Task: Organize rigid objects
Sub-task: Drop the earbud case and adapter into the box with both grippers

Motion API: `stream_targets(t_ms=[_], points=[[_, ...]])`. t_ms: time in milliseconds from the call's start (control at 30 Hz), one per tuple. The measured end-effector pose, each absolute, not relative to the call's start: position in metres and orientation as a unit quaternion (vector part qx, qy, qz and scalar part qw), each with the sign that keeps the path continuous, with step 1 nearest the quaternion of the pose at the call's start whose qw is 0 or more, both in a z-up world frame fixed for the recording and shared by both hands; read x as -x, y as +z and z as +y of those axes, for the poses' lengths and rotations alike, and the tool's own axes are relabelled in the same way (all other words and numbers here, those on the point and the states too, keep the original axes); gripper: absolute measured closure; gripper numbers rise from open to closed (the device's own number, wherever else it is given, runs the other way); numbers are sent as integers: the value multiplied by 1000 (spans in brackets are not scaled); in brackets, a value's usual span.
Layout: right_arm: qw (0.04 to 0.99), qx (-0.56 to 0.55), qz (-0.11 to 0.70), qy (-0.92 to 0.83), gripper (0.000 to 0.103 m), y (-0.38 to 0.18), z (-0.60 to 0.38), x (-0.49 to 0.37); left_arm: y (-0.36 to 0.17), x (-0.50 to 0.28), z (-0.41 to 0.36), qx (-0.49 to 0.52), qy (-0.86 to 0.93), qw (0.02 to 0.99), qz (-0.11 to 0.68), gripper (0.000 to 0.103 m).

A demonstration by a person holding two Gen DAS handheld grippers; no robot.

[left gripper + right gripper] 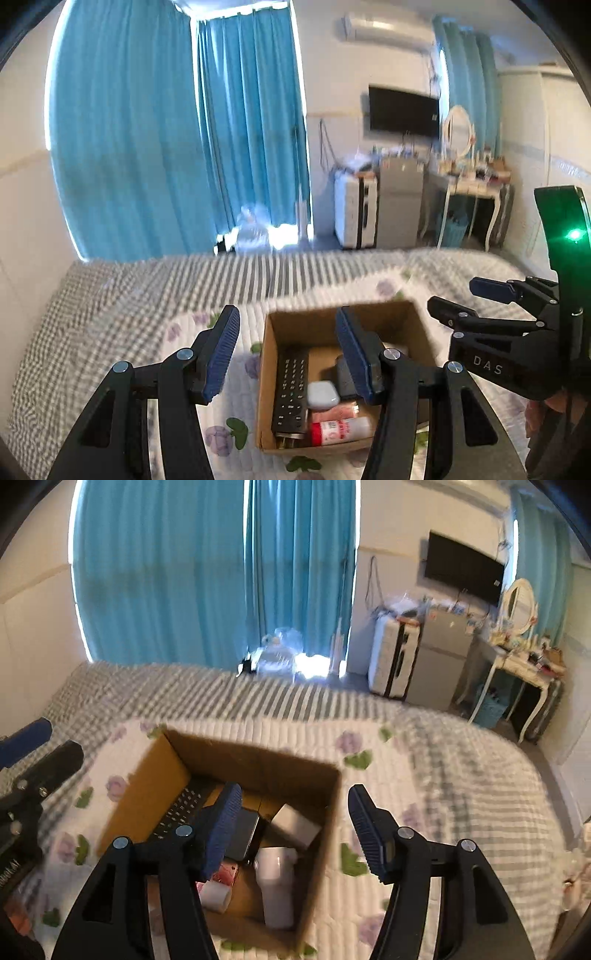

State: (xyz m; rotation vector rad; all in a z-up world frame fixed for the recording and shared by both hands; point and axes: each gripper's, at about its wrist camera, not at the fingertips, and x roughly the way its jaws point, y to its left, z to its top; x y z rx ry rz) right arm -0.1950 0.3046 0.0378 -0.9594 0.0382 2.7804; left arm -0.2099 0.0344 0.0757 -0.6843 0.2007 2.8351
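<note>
I have both grippers above the bed (110, 295), near its foot end, over a floral quilted cover (406, 775) laid on the checked sheet. The cardboard box (271, 354) sits on that cover, flaps open, top facing up.

Left gripper (288, 354): fingers spread wide apart, nothing between the blue pads (221, 354). From its camera the box lies just beyond and below the right-hand finger, which hides part of the interior.

Right gripper (295, 830): fingers also spread apart, empty. It hangs directly over the box, the box's near right wall (321, 849) falling between the two fingers in that view. From the left wrist view I see the right gripper at the right edge, its fingers parted, a green light lit on its body.

Contents of the box, as far as I can make out:
- black remote control (291, 391) lying lengthwise along the left wall
- small white rounded case (323, 394) just beside the remote
- red-and-white tube (340, 430) lying on its side near the front wall
- white bottle (277, 886) lying down (only clear from the right wrist view)
- a dark flat item (243, 834) and a grey box (295, 823) toward the back; too blurred to identify.

Beyond the bed's foot: blue curtains (147, 129), wall television (404, 110).
</note>
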Motion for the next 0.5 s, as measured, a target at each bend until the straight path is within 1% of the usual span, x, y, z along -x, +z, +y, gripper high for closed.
stream_targets(t_ms=[33, 67, 100, 133, 167, 233, 300, 367, 400, 433, 500], points=[[104, 317, 7, 943, 43, 50, 302, 184, 84, 202, 33, 225, 966, 109, 68, 46], [108, 308, 0, 945, 43, 65, 298, 170, 96, 190, 31, 215, 968, 111, 67, 44], [111, 299, -6, 948, 43, 79, 295, 157, 109, 175, 28, 202, 971, 114, 64, 39], [112, 292, -10, 950, 43, 89, 292, 148, 116, 167, 26, 195, 972, 113, 62, 27], [114, 280, -16, 953, 43, 103, 287, 135, 126, 155, 23, 183, 975, 110, 59, 23], [118, 262, -26, 957, 43, 124, 277, 118, 140, 137, 17, 166, 978, 113, 55, 23], [116, 251, -36, 960, 43, 143, 269, 99, 151, 124, 11, 159, 979, 113, 52, 18], [118, 236, -42, 964, 41, 158, 261, 84, 159, 113, 5, 147, 982, 108, 49, 17], [120, 229, -43, 965, 32, 163, 258, 78, 161, 108, 5, 139, 983, 107, 51, 17], [121, 219, -45, 967, 21, 168, 254, 71, 163, 104, 3, 129, 985, 103, 55, 17], [117, 204, -46, 971, 13, 173, 248, 60, 161, 94, 0, 113, 988, 87, 56, 17]])
